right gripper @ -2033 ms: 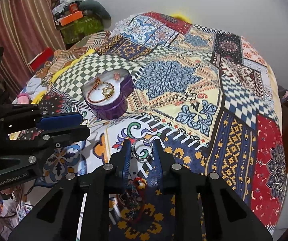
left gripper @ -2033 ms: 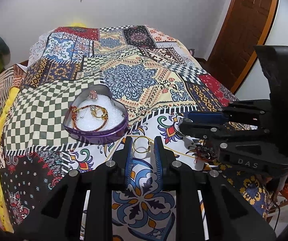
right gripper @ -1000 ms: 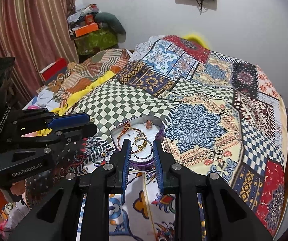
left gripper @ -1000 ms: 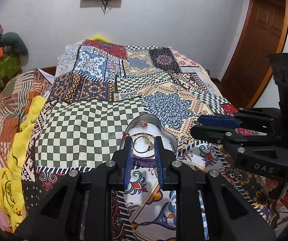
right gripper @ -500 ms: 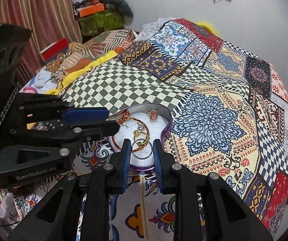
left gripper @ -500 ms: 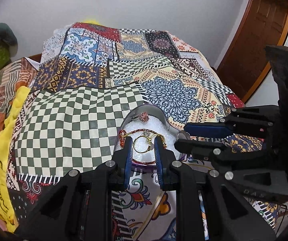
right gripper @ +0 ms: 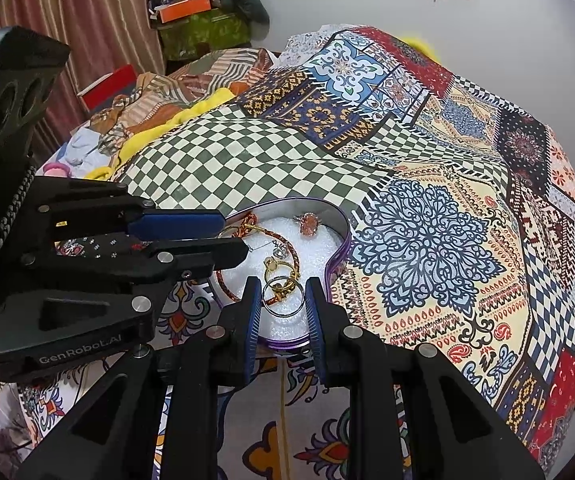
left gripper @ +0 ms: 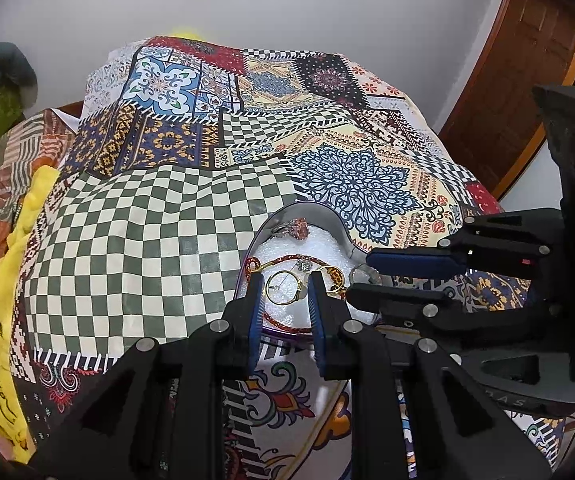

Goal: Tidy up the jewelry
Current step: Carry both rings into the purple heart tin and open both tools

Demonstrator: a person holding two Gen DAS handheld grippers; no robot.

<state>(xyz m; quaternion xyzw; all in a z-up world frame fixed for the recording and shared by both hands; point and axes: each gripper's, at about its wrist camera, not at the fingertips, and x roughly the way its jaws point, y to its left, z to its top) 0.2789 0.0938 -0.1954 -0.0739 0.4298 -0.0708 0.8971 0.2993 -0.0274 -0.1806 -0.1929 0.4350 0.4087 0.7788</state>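
Two rings are being carried at once, one in each gripper, and both hang over the heart-shaped tin.

Left wrist view: the left gripper (left gripper: 286, 289) is clamped on a gold ring (left gripper: 285, 287) set with a small stone, the blue pads pressing on opposite sides of the band. The ring hangs above the white foam lining of the purple heart-shaped tin (left gripper: 337, 232) that sits on the patchwork bedspread (left gripper: 135, 240). In the tin lie a red braided bracelet (left gripper: 287, 259) and a ring with an orange stone (left gripper: 301, 227). The right gripper (left gripper: 361, 276) reaches in from the right side.

Right wrist view: the right gripper (right gripper: 283, 300) grips a plain silver ring (right gripper: 283, 300) across its width, just above the near lobe of the tin (right gripper: 341, 236). A gold ring (right gripper: 281, 268) shows just beyond it, by the tip of the left gripper (right gripper: 233, 236).

Both rings look very light, stiff and smooth, so likely to slip or spring sideways if pinched off centre; a hold across the band's full width, as here, seems safest. The foam should cushion a drop, though a ring could bounce or snag in the bracelet
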